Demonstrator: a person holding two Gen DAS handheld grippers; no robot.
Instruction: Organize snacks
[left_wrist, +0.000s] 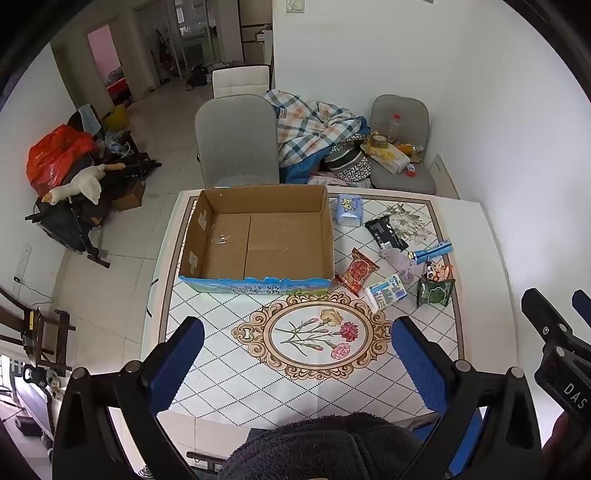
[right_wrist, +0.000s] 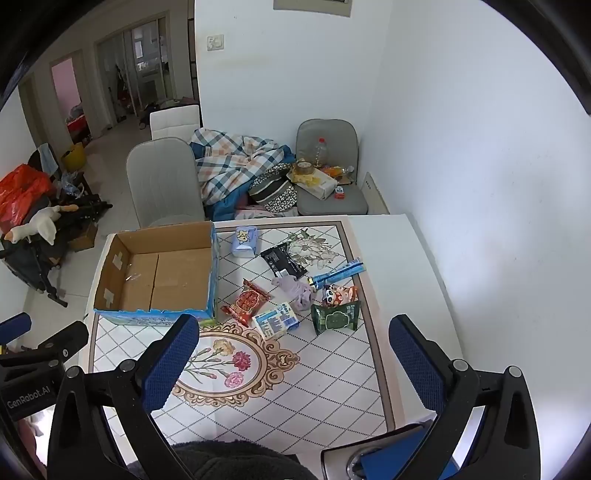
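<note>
Both claws hover over the near edge of the tiled, flower-patterned worktop (right_wrist: 314, 369) with jaws wide apart and nothing between them. The scattered snack packets, among them a red square packet (right_wrist: 248, 301) and a dark green pouch (right_wrist: 335, 316), lie ahead of the right claw (right_wrist: 295, 369), nearer it than the left claw (left_wrist: 297, 369). The open brown cardboard box (left_wrist: 258, 240), apparently empty, sits ahead of the left claw, beside the packets.

left gripper (left_wrist: 297, 354) fingers spread wide, right gripper (right_wrist: 295, 354) likewise

Both wrist views high, angled down, sharing table (left_wrist: 369, 384) and box (right_wrist: 155, 273)
</note>
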